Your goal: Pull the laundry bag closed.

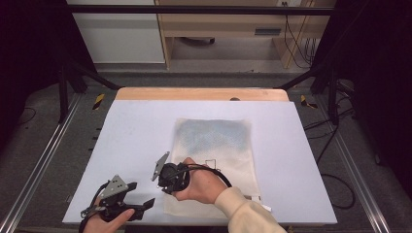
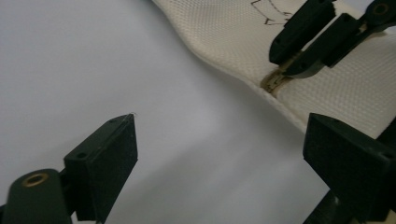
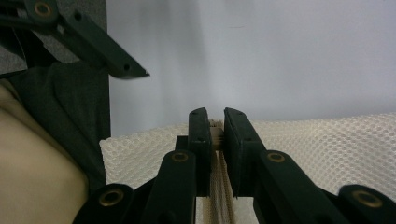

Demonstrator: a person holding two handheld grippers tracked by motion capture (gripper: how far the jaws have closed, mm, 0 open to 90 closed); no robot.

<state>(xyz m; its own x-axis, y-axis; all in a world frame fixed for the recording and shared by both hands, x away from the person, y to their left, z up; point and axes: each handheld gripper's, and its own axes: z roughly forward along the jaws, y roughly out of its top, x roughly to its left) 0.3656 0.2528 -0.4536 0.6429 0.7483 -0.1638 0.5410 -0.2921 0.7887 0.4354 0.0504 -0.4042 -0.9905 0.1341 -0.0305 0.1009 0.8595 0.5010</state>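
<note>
Cream mesh bag lies flat on the white table cover, a little toward 5 o'clock from its centre. Your right gripper sits at the bag's edge near 7 o'clock, and its jaws are closed narrow on the small brass zipper pull there. I judge you are about to slide the zipper. Your left gripper waits just beside, at 8 o'clock, jaws wide and holding nothing. The next move probably needs this gripper to pin the fabric close to the pull, so the bag cannot bunch. Nothing else stands on the cover; only your own right forearm crosses the bag's near corner.
</note>
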